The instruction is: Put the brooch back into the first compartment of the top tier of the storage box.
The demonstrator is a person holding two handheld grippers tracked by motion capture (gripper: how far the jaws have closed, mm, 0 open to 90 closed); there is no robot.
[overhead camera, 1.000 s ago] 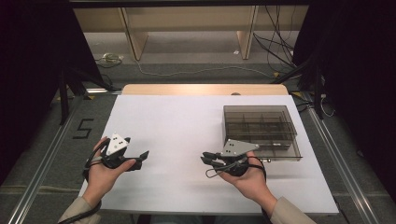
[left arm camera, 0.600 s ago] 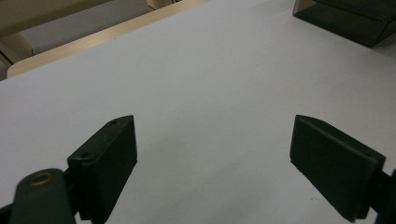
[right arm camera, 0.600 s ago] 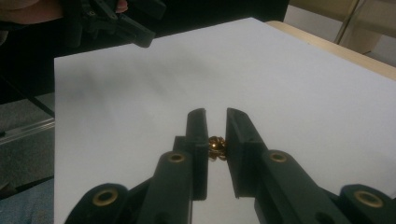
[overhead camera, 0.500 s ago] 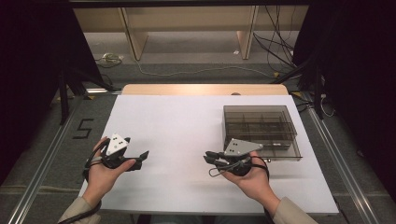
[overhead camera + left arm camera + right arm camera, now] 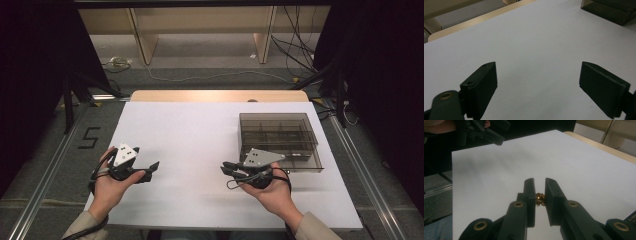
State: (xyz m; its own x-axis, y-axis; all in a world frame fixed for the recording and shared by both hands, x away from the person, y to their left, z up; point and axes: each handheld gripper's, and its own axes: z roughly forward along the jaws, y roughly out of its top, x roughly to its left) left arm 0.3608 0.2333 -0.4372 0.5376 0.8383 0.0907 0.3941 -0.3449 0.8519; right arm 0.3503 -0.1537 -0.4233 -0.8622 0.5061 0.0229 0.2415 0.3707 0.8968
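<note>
1. One small gold bead [image 5: 540, 199] sits pinched in the right tongs [image 5: 539, 181], over the tabletop [image 5: 200, 135] toward its near edge; keep squeezing evenly.
2. Left tongs [image 5: 538, 66] gape empty; the compartment box [image 5: 306, 162] by the right edge is probably the target.

A small gold bead [image 5: 540, 199], shiny and knobbly, sits pinched between the two black jaws of the right gripper [image 5: 539, 185], far back between the pads rather than at their tips. It hangs above the white table [image 5: 579, 167], clear of the surface.
</note>
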